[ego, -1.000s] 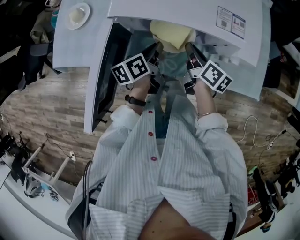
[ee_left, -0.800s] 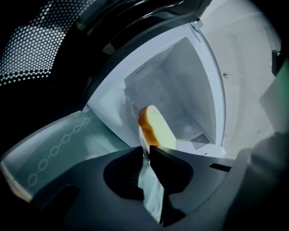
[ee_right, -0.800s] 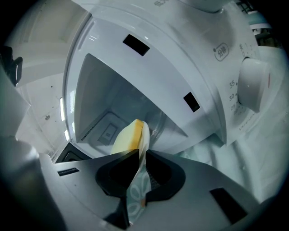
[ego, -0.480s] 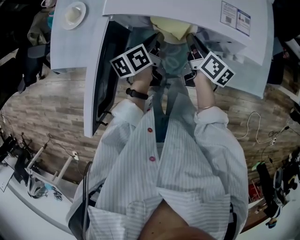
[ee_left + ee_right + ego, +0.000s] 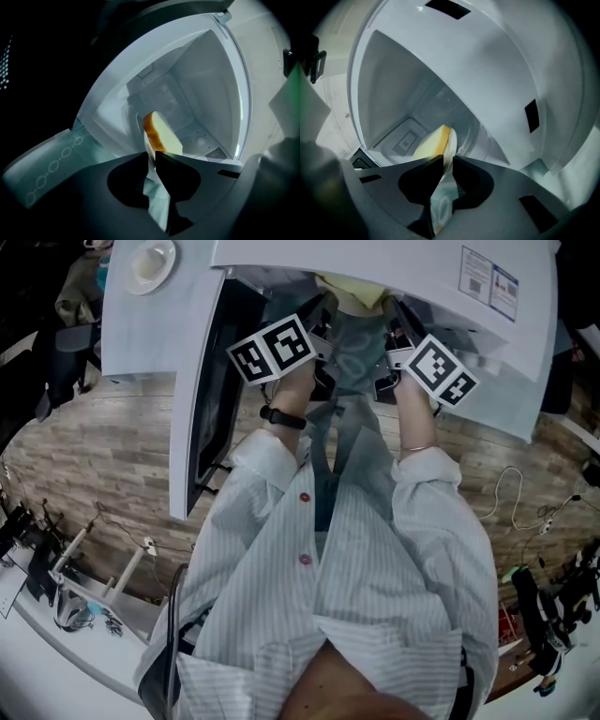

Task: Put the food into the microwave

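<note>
Over the last second the slice of food (image 5: 354, 292) slides up the head view. A second ago most of its yellow top shows below the edge of the microwave (image 5: 394, 259); now only a sliver does. Both marker cubes also sit closer to the opening, with the open door (image 5: 202, 399) at the left of the frame.

The left gripper (image 5: 151, 159) has its jaws nearly together, pinching the rim of the green-patterned plate (image 5: 157, 206). The right gripper (image 5: 444, 164) pinches the opposite rim the same way. In both gripper views the slice (yellow, with a browned crust) stands just beyond the jaws, against the white cavity (image 5: 187, 93).

The plate is probably going in but is not yet set down, and whether it touches the cavity floor cannot be told.
</note>
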### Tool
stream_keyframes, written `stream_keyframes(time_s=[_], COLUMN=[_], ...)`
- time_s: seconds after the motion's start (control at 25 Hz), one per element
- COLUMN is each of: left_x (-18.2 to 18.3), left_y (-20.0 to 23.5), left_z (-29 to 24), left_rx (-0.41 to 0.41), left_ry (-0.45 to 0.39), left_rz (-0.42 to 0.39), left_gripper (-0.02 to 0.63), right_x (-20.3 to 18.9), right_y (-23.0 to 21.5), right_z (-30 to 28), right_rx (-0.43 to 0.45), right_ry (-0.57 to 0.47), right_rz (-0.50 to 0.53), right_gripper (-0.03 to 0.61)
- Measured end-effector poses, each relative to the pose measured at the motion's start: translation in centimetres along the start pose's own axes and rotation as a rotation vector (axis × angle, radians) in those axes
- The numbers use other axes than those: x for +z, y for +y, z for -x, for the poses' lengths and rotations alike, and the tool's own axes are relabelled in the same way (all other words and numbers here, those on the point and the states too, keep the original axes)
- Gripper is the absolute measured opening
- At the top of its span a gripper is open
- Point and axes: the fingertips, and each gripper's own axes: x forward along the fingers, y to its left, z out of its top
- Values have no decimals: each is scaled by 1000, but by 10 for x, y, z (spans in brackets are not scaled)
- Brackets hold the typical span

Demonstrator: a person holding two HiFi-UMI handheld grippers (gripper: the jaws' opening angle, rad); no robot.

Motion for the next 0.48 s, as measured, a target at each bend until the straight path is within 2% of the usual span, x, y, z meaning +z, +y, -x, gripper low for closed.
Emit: stream_keyframes(time_s=[0.48], left_x=[21], left_y=[0], left_z=[-17], left_rx=[1], left_ry=[-28], left_rz=[-27], left_gripper=[41], right_x=[14], right_y=[1], right_z=[-19], right_rx=[-24], right_ry=[-28], right_rz=[71], right_gripper=[80])
